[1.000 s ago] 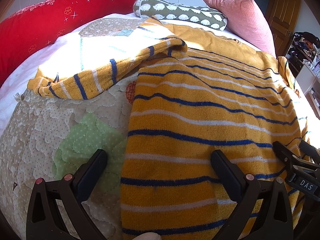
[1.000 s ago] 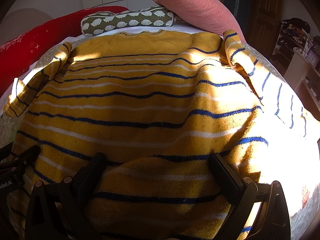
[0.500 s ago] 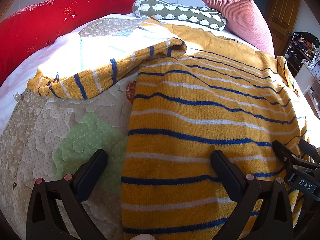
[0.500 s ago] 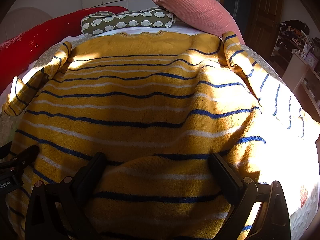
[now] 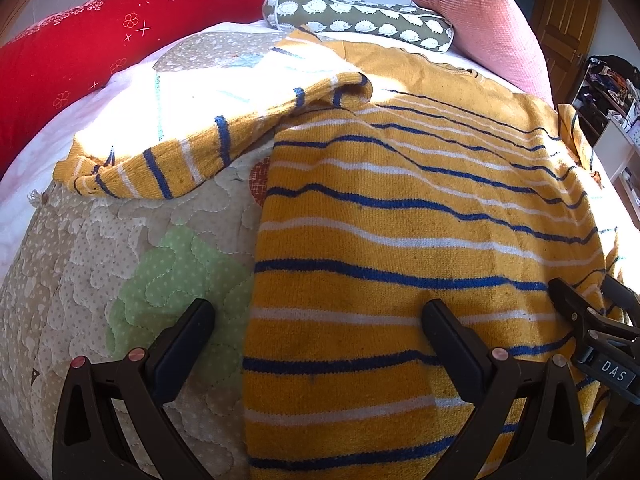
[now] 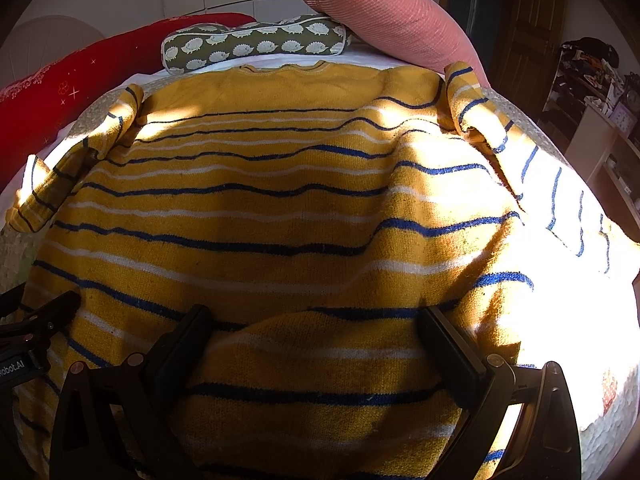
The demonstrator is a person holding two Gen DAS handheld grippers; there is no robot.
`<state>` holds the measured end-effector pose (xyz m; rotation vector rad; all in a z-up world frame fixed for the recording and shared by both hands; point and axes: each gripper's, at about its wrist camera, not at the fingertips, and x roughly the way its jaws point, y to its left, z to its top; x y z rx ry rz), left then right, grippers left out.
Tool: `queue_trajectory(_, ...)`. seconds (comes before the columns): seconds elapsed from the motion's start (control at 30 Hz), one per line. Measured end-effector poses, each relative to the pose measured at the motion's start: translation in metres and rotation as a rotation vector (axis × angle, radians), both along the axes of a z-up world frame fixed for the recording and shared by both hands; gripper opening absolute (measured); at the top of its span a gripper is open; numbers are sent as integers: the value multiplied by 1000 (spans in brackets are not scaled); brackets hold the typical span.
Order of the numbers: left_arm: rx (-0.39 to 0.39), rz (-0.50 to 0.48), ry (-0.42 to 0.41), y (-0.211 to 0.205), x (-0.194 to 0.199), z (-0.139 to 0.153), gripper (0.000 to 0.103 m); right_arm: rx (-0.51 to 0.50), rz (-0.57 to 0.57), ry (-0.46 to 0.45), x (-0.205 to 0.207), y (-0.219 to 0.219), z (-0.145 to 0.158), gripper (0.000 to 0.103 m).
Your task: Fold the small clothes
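Mustard-yellow knit with blue and white stripes, the sweater (image 6: 280, 208) lies spread flat on the quilted bedspread (image 5: 120, 264), its neckline toward the pillows and its hem toward the two grippers, so its long axis runs straight away from both cameras. The left sleeve (image 5: 192, 160) angles out across the quilt, and the right sleeve (image 6: 540, 168) trails off into hard sunlight on the other side. The right gripper (image 6: 316, 344) sits over the hem near the garment's middle, jaws spread wide with a raised ripple of cloth between them, gripping nothing. The left gripper (image 5: 320, 336) straddles the sweater's left side edge, also wide apart: one finger over bare quilt, the other over the knit. Judging by this, the fold is not yet begun, and the left gripper is the nearer one to the left edge and sleeve, the right to the hem and the sunlit sleeve. Beyond the neckline lie a hedgehog-print bolster (image 6: 256, 42), a pink cushion (image 6: 392, 24) and a long red cushion (image 5: 80, 52), with a wooden door (image 6: 532, 28) and cluttered shelves (image 6: 592, 92) further off.
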<state>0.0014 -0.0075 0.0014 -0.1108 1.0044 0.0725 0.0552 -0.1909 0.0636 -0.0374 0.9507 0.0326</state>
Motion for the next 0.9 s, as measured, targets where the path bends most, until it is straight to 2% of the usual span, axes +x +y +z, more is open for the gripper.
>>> queue_trajectory(0.17, 9, -9, 6, -1, -1, 3, 103, 3, -1, 17, 3, -1, 0, 103)
queue_trajectory(0.27, 23, 13, 16, 3, -7, 15, 103, 2, 0, 54, 9, -1, 1, 102)
queue_trajectory(0.37, 65, 46, -53, 9, -28, 43, 103, 8, 8, 88, 14, -2, 2, 102)
queue_trajectory(0.47, 125, 48, -155, 12, -57, 78, 103, -2, 19, 79, 12, 0, 2, 102)
queue_trajectory(0.53, 153, 40, -150, 12, -71, 91, 103, -59, 18, 65, 9, 8, 2, 102)
queue_trajectory(0.67, 59, 36, -135, 20, -94, 96, 103, -227, 51, 9, 2, 31, 8, 102)
queue_trajectory(0.73, 38, 61, -121, 23, -106, 92, 103, -267, 65, -10, -5, 33, 13, 102)
queue_trajectory(0.8, 14, 69, -109, 25, -117, 88, 103, -266, 63, -34, -19, 30, 25, 99)
queue_trajectory(0.9, -20, 44, -76, 22, -129, 78, 103, -159, 43, -137, -56, 10, 53, 98)
